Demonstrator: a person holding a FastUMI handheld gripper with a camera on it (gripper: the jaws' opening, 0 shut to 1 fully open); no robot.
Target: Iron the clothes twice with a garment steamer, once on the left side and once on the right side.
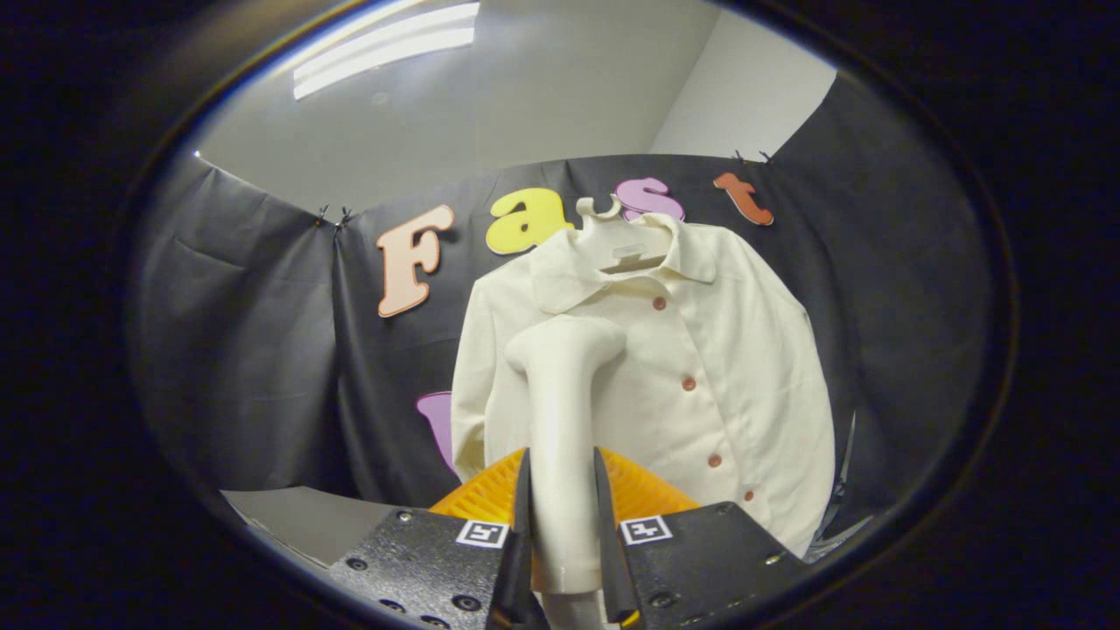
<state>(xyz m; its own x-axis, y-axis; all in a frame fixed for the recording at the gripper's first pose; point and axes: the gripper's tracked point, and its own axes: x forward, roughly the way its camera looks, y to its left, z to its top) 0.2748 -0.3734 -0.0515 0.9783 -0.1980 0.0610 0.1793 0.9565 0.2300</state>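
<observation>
Cream steamer [560, 411] clamped in tool [564, 516]

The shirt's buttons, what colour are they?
Reddish-brown buttons on the cream shirt, seen in the gripper view; the gripper holds the steamer.

The hand-held gripper [564, 490] has two thin flat fingers on dark speckled blocks, each with screws and a square black-and-white marker.

The booth is enclosed by black cloth [245, 332], which is pinned up in creased panels with small clips [332, 216]. Above it, a pale wall [560, 87] and a room corner are seen, lit by a ceiling strip light [385, 45].
</observation>
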